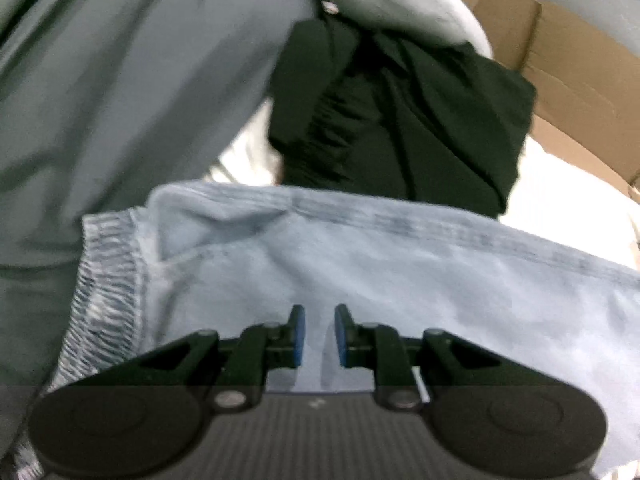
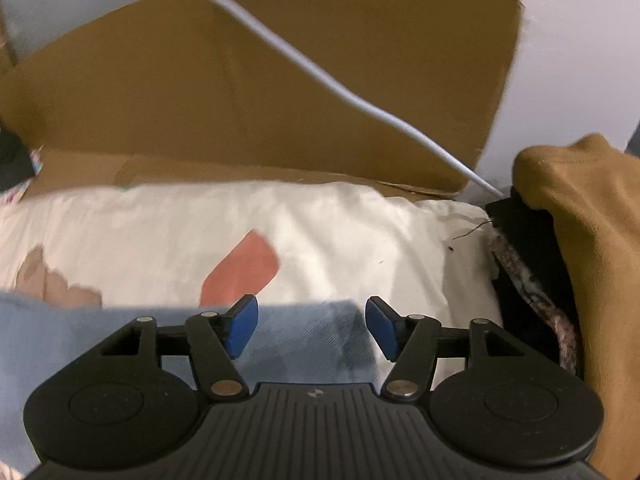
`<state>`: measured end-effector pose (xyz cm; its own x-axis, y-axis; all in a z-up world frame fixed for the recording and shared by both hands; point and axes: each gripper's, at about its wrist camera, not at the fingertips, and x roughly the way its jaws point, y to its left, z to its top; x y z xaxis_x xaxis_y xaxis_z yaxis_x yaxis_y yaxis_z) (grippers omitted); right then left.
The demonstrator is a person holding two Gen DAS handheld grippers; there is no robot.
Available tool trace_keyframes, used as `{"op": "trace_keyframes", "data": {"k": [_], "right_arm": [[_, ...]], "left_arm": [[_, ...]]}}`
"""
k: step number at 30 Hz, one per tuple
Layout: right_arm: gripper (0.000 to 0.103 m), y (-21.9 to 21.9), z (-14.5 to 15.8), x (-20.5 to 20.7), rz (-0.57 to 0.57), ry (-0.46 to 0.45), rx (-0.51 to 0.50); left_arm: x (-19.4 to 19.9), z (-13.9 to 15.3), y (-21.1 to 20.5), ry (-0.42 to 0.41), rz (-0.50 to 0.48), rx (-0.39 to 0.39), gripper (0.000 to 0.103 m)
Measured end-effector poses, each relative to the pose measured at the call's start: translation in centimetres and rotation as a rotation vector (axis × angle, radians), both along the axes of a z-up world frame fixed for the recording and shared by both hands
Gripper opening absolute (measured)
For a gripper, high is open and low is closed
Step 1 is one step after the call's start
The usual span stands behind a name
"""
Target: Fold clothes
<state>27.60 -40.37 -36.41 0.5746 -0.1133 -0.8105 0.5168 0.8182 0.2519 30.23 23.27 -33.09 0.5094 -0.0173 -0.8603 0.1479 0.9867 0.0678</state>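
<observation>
Where the white bedding (image 2: 320,220) with red and tan printed shapes spreads across the right wrist view, a brown cardboard box (image 2: 280,80) stands behind it, crossed by a white cable (image 2: 340,92). A mustard garment (image 2: 592,260) lies at the right edge. The light-blue denim garment (image 1: 360,260) lies on the bedding, its elastic waistband (image 1: 108,280) at left; a green-grey garment (image 1: 120,100) and a black garment (image 1: 400,120) sit beyond. The left gripper (image 1: 320,332) is nearly pressed together with denim in the narrow gap. The right gripper (image 2: 312,326) is spread above the denim's corner.
</observation>
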Motion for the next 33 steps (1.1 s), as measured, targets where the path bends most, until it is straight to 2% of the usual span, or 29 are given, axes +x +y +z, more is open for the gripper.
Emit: {"op": "trace_keyframes", "data": {"k": [8,10,11,13,16,18,21,23,25,28,33], "right_arm": [[0.068,-3.9,-4.1,2.1,-0.101,0.146,0.308],[0.067,-3.9,-4.4,1.8,-0.109,0.166,0.351],[0.065,-3.7,-4.4,1.6,-0.099,0.172,0.354],[0.055,-3.0,-4.0,1.4,-0.050,0.185,0.336],[0.048,-1.7,-3.1,0.7,-0.003,0.213,0.335],[0.032,-0.9,-2.3,0.2,0.026,0.217,0.340],[0.021,0.6,-1.4,-1.2,0.079,0.205,0.339],[0.019,1.7,-1.1,-2.4,0.104,0.193,0.321],[0.011,2.8,-0.7,-3.6,0.130,0.180,0.303],[0.009,4.3,-0.1,-5.3,0.150,0.161,0.269],[0.009,5.7,1.0,-8.2,0.135,0.138,0.295]], "left_arm": [[-1.5,0.7,-3.4,0.005,-0.054,-0.050,0.018],[-2.2,1.1,-4.0,-0.009,-0.081,-0.047,0.018],[-2.6,1.3,-4.3,-0.014,-0.095,-0.048,0.019],[-3.3,1.3,-4.7,-0.018,-0.125,-0.051,0.019],[-4.5,1.1,-5.2,-0.007,-0.152,-0.059,0.019],[-5.3,0.9,-5.3,0.003,-0.159,-0.070,0.019],[-6.1,0.5,-5.2,0.019,-0.155,-0.094,0.019],[-6.5,0.3,-5.2,0.027,-0.152,-0.104,0.019],[-6.7,0.1,-5.0,0.033,-0.147,-0.109,0.019],[-7.0,0.0,-4.8,0.039,-0.140,-0.114,0.019],[-7.4,-0.3,-4.3,0.049,-0.127,-0.121,0.019]]}}
